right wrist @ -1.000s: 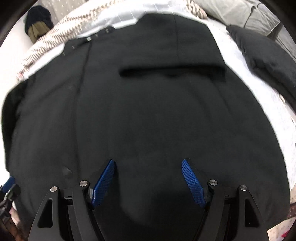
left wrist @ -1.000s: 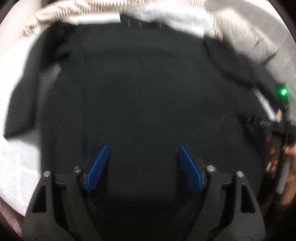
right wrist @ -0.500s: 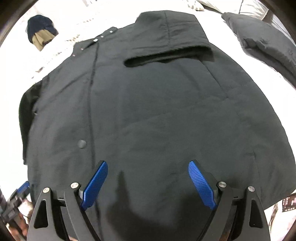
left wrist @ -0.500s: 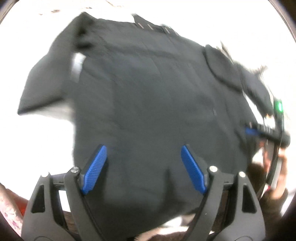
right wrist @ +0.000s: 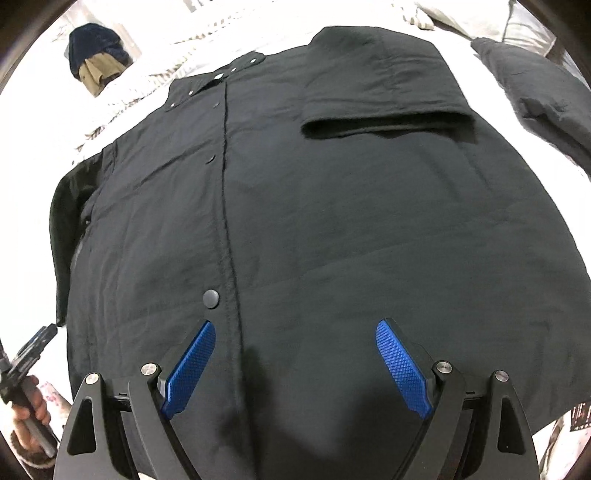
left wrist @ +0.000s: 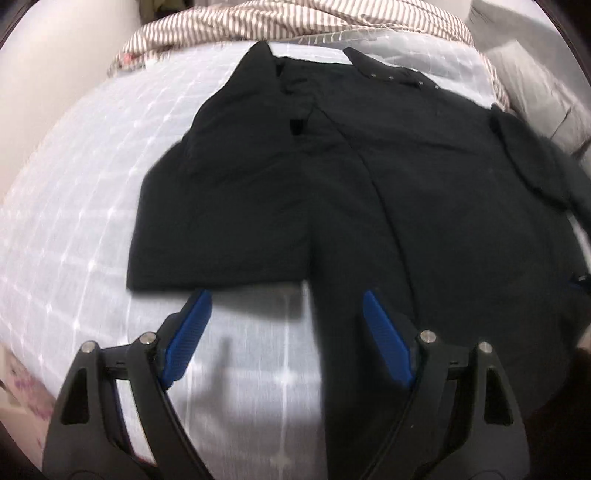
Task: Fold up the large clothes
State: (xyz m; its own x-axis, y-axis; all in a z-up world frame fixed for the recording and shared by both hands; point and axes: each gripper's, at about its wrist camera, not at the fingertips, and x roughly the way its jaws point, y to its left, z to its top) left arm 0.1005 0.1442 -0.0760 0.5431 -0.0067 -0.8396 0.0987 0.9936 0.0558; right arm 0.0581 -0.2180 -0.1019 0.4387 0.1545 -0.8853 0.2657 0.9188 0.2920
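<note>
You are hovering both tools over the black jacket (right wrist: 332, 221) lying on the bed (left wrist: 74, 221); left gripper (left wrist: 284, 332) spread wide, jaws just opening, gripping nothing; right gripper (right wrist: 295, 363) likewise.

**Jacket spread flat on bed, two grippers above its near edge**

Jacket (right wrist: 332, 229) laid front-up across bedsheet (left wrist: 74, 229), collar at far end, hem nearest. Snap placket running near to far, left of centre in right wrist view. Right sleeve (right wrist: 384, 88) folded across chest; left sleeve (left wrist: 229, 214) spread out to left on sheet. Striped blanket (left wrist: 295, 22) beyond collar. Pillow (right wrist: 546, 96) at far right; hat (right wrist: 96, 51) at far left. Left gripper (left wrist: 284, 325) over sheet and hem edge, right gripper (right wrist: 295, 354) over hem.
</note>
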